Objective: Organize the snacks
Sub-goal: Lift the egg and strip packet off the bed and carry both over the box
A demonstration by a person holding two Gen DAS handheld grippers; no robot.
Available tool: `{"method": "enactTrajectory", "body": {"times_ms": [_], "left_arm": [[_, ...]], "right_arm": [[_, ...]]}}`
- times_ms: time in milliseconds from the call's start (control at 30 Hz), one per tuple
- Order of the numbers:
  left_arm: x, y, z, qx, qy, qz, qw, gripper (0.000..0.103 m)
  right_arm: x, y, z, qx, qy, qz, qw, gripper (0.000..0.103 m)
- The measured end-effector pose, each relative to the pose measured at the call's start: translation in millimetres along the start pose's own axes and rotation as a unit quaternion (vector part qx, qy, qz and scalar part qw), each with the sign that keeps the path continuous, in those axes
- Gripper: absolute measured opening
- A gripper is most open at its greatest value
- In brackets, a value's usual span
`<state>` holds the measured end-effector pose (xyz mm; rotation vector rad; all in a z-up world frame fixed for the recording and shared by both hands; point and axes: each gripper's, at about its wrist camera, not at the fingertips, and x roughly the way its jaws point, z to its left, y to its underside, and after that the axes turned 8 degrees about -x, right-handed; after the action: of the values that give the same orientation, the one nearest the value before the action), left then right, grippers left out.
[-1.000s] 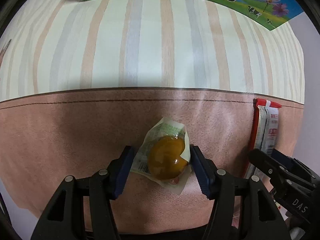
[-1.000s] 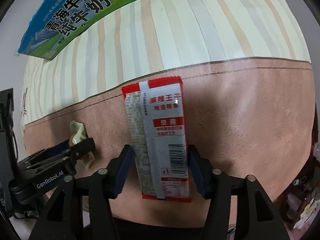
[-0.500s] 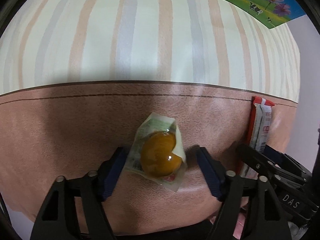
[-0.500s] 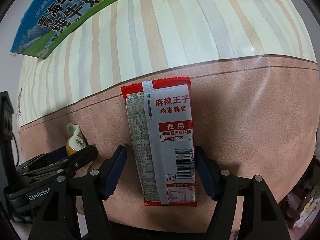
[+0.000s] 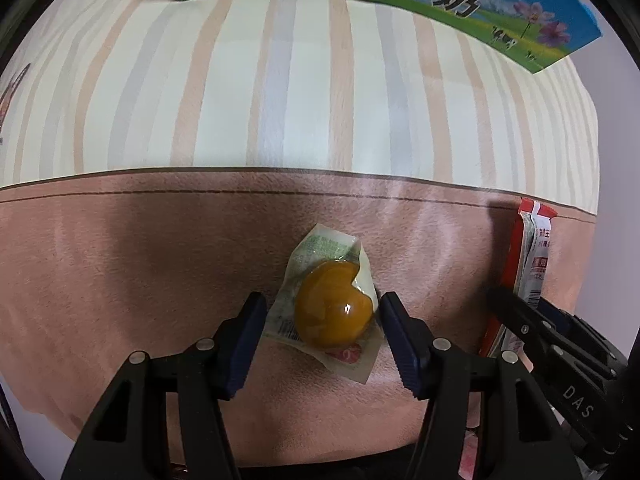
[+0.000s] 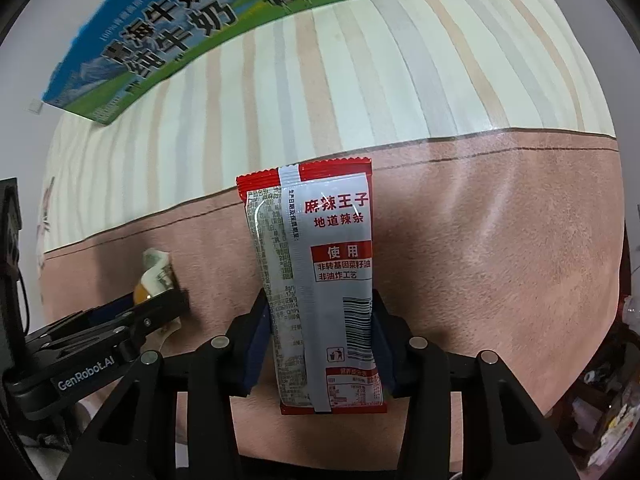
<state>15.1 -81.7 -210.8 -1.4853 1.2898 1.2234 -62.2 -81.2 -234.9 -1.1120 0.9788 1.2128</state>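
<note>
Two grippers over the desk, both pointing down. Left gripper: fingers just closed in, narrow, pads touching the clear wrapper of the orange jelly snack lying on the pink cloth. Right gripper: fingers just closed, pinching the red-and-silver spicy strip packet. Farther off, a green milk carton on the striped part.

A cloth with pale stripes and a pinkish-brown near border covers the desk. A green-and-blue milk carton lies at its far edge. A grey-white wall shows beyond.
</note>
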Motion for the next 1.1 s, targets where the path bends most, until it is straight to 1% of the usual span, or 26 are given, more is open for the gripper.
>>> {"method": "enactTrajectory", "body": {"times_ms": [233,267,300,333,367,400,433,467,533,567,600,667,700,733,767,800,933,967,1000,1033,1100], "left_arm": [[-36.6,-7.3,7.4,-0.003,0.021,-0.010,0.9997,0.056],[-41.3,-9.1,7.6,-0.003,0.027,-0.011,0.9996,0.053],[-47.1,-10.2,11.3,-0.003,0.035,-0.012,0.9993,0.039],[-51.1,-12.4,12.8,-0.002,0.035,-0.010,0.9993,0.039],[-54.6,-14.8,12.5,-0.001,0.044,-0.011,0.9990,0.039],[-54.5,-16.3,11.3,0.002,0.041,-0.009,0.9991,0.040],[-49.4,-19.5,9.0,0.015,0.037,0.002,0.9992,0.041],[-42.2,-22.0,9.1,0.018,0.040,0.015,0.9989,0.041],[-24.5,-27.6,16.4,-0.007,0.059,0.040,0.9974,0.046],[-14.1,-30.1,22.0,-0.017,0.064,0.055,0.9962,0.056],[-5.2,-32.2,27.9,-0.030,0.072,0.069,0.9945,0.056],[-1.9,-36.0,36.9,-0.052,0.090,0.071,0.9920,0.058],[-1.7,-37.2,38.9,-0.058,0.097,0.072,0.9910,0.063],[-1.8,-38.2,40.2,-0.062,0.105,0.073,0.9899,0.066],[-0.9,-39.2,38.6,-0.057,0.107,0.075,0.9898,0.071],[0.3,-39.8,36.0,-0.048,0.102,0.076,0.9906,0.074],[2.8,-41.8,16.1,-0.007,0.048,0.074,0.9961,0.075],[2.4,-41.0,13.7,-0.003,0.038,0.068,0.9969,0.073],[0.7,-39.6,10.9,0.000,0.023,0.060,0.9979,0.064],[-1.3,-36.5,7.1,0.007,0.007,0.050,0.9987,0.057],[-6.3,-30.2,3.4,0.007,0.007,0.036,0.9993,0.056]], "right_arm": [[-35.5,-3.1,-0.8,-0.002,-0.033,-0.025,0.999,0.047],[-41.5,-4.4,-0.4,-0.002,-0.037,-0.028,0.999,0.047],[-47.8,-6.2,0.7,-0.002,-0.042,-0.032,0.999,0.047],[-53.9,-8.2,2.0,-0.003,-0.046,-0.038,0.998,0.047],[-61.0,-10.6,3.6,-0.007,-0.049,-0.043,0.998,0.047],[-66.3,-13.3,4.2,-0.011,-0.049,-0.047,0.998,0.047],[-70.0,-15.8,4.8,-0.015,-0.046,-0.051,0.998,0.047],[-72.5,-10.3,5.0,-0.016,-0.045,-0.051,0.998,0.047],[-65.6,-13.1,4.6,-0.011,-0.046,-0.044,0.998,0.047],[-60.1,-13.1,3.3,-0.007,-0.048,-0.038,0.998,0.047],[-55.2,-12.0,0.3,-0.002,-0.049,-0.032,0.998,0.047],[-47.8,-11.9,-7.8,0.005,-0.049,-0.023,0.999,0.047],[-44.6,-11.3,-10.3,0.009,-0.049,-0.019,0.999,0.047],[-42.2,-9.4,-14.2,0.015,-0.051,-0.016,0.998,0.047],[-39.1,-7.5,-17.0,0.021,-0.053,-0.013,0.998,0.047],[-36.2,-6.5,-18.6,0.024,-0.054,-0.010,0.998,0.047],[-23.0,-4.6,-17.3,0.034,-0.054,-0.001,0.998,0.047],[-22.2,-3.5,-17.5,0.034,-0.053,0.000,0.998,0.047],[-20.2,-2.2,-17.8,0.034,-0.052,0.000,0.998,0.047],[-20.2,-1.1,-18.6,0.035,-0.052,0.000,0.998,0.047],[-21.3,1.2,-20.0,0.036,-0.051,-0.002,0.998,0.047]]}}
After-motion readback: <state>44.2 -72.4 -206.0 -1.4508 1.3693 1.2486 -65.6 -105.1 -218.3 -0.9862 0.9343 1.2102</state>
